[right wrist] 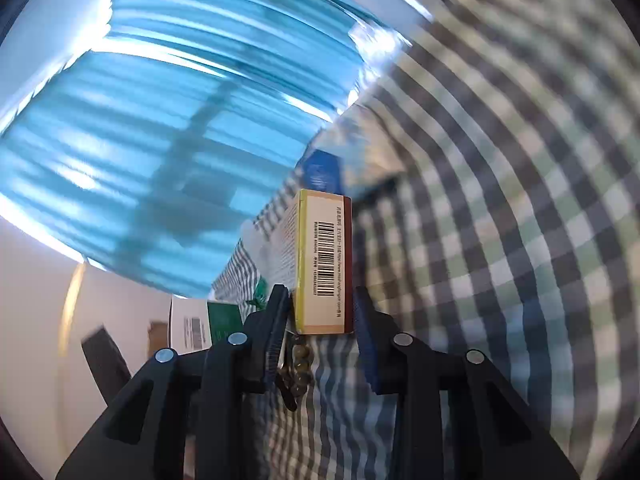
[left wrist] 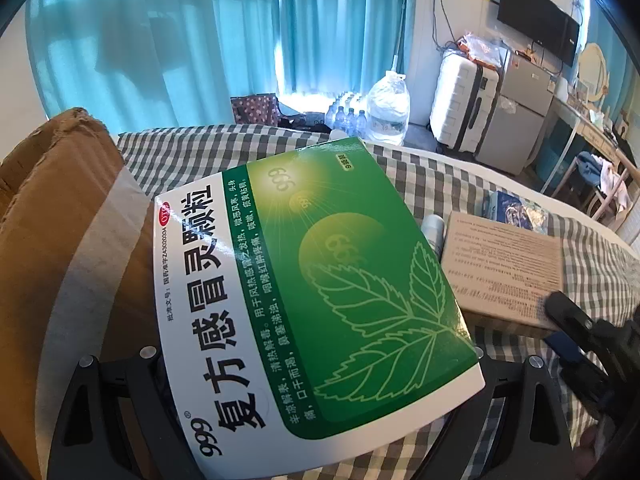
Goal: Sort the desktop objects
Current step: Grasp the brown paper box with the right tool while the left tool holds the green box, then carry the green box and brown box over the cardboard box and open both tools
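Gripping: right gripper point(right wrist: 320, 312) clenched on yellow barcode box point(right wrist: 324, 260) | left gripper point(left wrist: 312, 380) clamping green medicine box point(left wrist: 320, 280)

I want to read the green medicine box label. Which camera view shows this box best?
The left wrist view: the green medicine box fills the middle, its printed face sharp, held in the left claw. The right wrist view shows only a small blurred green corner at lower left.

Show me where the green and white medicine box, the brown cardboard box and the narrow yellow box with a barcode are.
green and white medicine box point(left wrist: 320, 292), left wrist view, green front face.
brown cardboard box point(left wrist: 60, 220), left wrist view, taped side.
narrow yellow box with a barcode point(right wrist: 326, 264), right wrist view, barcode side.
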Available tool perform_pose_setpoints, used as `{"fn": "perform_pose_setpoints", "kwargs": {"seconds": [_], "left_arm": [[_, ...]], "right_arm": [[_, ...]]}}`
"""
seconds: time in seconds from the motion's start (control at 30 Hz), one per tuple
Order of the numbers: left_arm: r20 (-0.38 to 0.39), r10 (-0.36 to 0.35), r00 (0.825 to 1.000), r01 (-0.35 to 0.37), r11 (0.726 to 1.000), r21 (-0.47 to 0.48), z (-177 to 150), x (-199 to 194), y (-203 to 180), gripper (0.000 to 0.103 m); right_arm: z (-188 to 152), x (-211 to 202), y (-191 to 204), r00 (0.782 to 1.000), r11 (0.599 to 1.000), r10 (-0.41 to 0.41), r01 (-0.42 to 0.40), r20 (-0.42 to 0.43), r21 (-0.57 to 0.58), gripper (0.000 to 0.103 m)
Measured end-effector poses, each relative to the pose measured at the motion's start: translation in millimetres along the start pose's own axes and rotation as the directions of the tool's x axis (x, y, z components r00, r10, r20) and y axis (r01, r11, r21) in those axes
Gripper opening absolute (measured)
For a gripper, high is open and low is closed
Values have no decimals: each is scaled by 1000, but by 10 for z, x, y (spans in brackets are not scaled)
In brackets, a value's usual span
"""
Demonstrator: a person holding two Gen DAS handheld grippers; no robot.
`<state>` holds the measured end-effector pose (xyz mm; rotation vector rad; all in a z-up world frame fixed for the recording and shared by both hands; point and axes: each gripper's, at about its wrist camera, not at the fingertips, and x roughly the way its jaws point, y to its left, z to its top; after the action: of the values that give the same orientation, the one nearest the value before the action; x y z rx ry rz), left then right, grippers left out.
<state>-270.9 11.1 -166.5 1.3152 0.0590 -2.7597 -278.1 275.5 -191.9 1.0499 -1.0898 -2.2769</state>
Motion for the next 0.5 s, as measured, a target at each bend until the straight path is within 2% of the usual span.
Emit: {"fn": "perform_pose_setpoints", "kwargs": {"seconds": [0.03, 0.1, 0.23, 0.3, 0.37, 0.47, 0.5], "left_arm": [[3, 0, 1000, 0, 1000, 0, -2, -14, 13, 93], [9, -1, 1000, 1, 1000, -3, -13, -46, 43, 93], [12, -11, 1000, 11, 1000, -14, -1, -75, 87, 93], [14, -16, 1000, 16, 1000, -15, 4, -80, 99, 93], [17, 16, 1000, -16, 1000, -13, 6, -70, 118, 93], [25, 28, 999, -28, 1000, -6, 18, -59, 157, 93], [28, 20, 999, -20, 1000, -4, 16, -71, 154, 93]], "right_arm": [[-17, -25, 168, 999, 996, -40, 40, 6, -79, 32], [-73, -56, 561, 994, 957, -112, 110, 7, -267, 32], [-261, 44, 970, 988, 894, -155, 134, -15, -427, 32], [-321, 133, 1025, 990, 884, -138, 109, -30, -455, 34], [-356, 275, 1042, 990, 890, -131, 94, -51, -446, 34], [-315, 372, 965, 995, 917, -91, 67, -42, -393, 34], [-316, 412, 932, 994, 927, -89, 59, -65, -372, 34]]}}
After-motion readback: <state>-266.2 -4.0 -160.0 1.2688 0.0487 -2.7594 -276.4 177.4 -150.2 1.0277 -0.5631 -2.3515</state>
